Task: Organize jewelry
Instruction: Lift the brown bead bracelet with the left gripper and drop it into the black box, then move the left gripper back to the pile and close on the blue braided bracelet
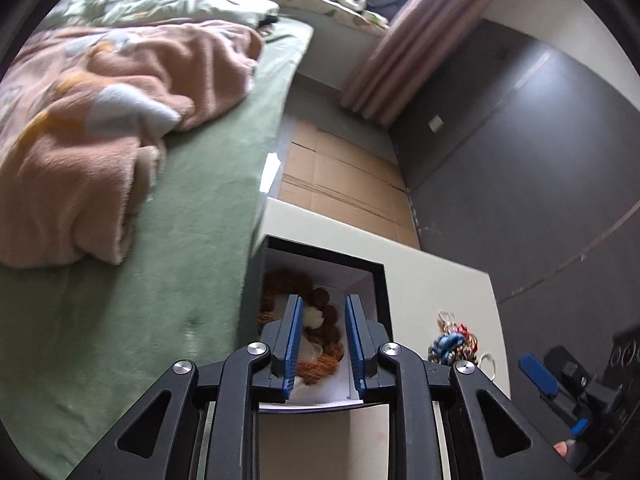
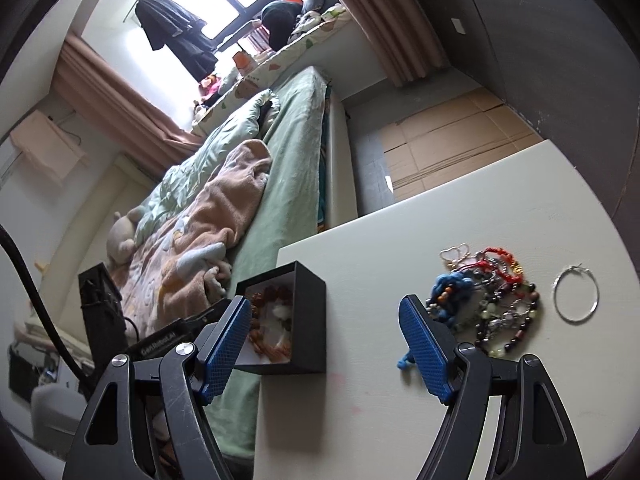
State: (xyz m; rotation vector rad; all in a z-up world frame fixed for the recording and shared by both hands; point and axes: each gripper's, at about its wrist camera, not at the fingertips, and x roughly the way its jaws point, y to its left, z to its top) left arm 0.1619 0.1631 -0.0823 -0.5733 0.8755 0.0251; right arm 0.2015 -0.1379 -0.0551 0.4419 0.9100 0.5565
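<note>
Beaded bracelet [image 1: 320,336] in box [image 1: 378,280], seemingly below left claw [image 1: 322,308].

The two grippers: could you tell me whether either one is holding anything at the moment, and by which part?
Nothing is held. The left gripper hovers over the black box, fingers apart and empty; the right gripper stands wide open beside the jewelry pile.

Setting: a lived-in bedroom in a home. Evidence: a bed [image 2: 296,168] with green sheet, a rumpled pink fleece blanket [image 1: 112,120] and a plush toy [image 2: 122,236]; brown curtains [image 2: 120,100] framing a bright window [image 2: 224,4]; dark clothes [image 2: 176,36] hung at the window; flattened cardboard [image 2: 460,136] covered the floor beside a pale surface [image 2: 400,240].
</note>
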